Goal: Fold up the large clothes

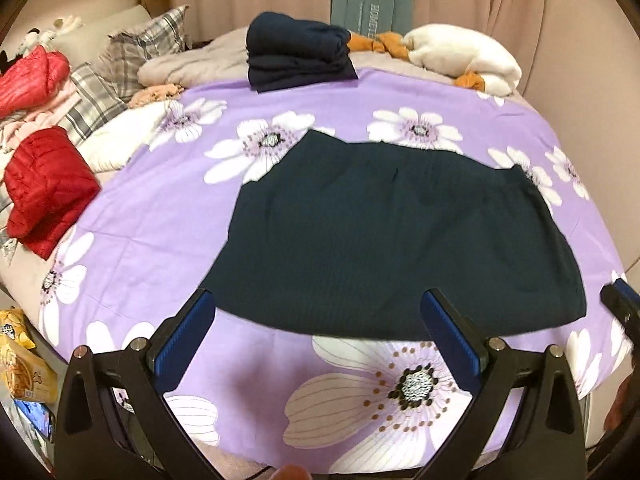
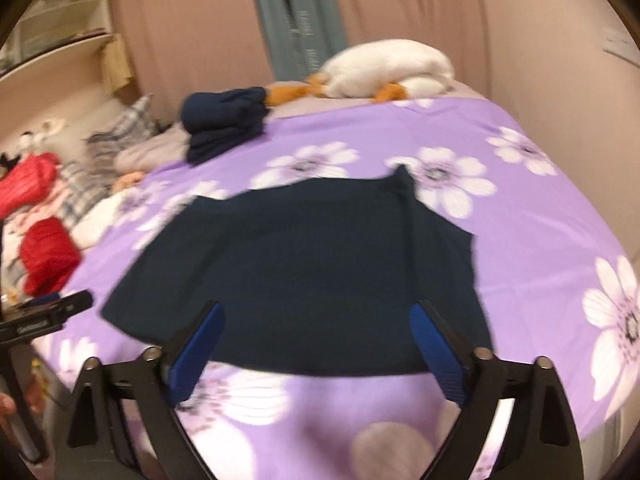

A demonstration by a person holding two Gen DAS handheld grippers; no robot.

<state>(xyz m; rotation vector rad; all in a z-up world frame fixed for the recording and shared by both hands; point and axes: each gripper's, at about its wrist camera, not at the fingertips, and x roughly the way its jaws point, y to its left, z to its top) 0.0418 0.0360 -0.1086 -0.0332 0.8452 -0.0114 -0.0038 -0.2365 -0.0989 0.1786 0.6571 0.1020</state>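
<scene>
A dark navy garment (image 1: pixel 392 232) lies flat, partly folded, on the purple flowered bedsheet (image 1: pixel 152 208); it also shows in the blurred right wrist view (image 2: pixel 304 272). My left gripper (image 1: pixel 320 304) is open and empty, hovering just above the garment's near edge. My right gripper (image 2: pixel 316 312) is open and empty over the same near edge, further right. The right gripper's tip shows at the right edge of the left wrist view (image 1: pixel 620 300), and the left gripper's tip at the left of the right wrist view (image 2: pixel 52 312).
A stack of folded navy clothes (image 1: pixel 298 56) sits at the far side of the bed. A white and orange plush toy (image 1: pixel 460 56) lies far right. Red puffer jackets (image 1: pixel 44 188) and plaid pillows (image 1: pixel 100 84) lie at left. Snack bags (image 1: pixel 20 364) sit beside the bed.
</scene>
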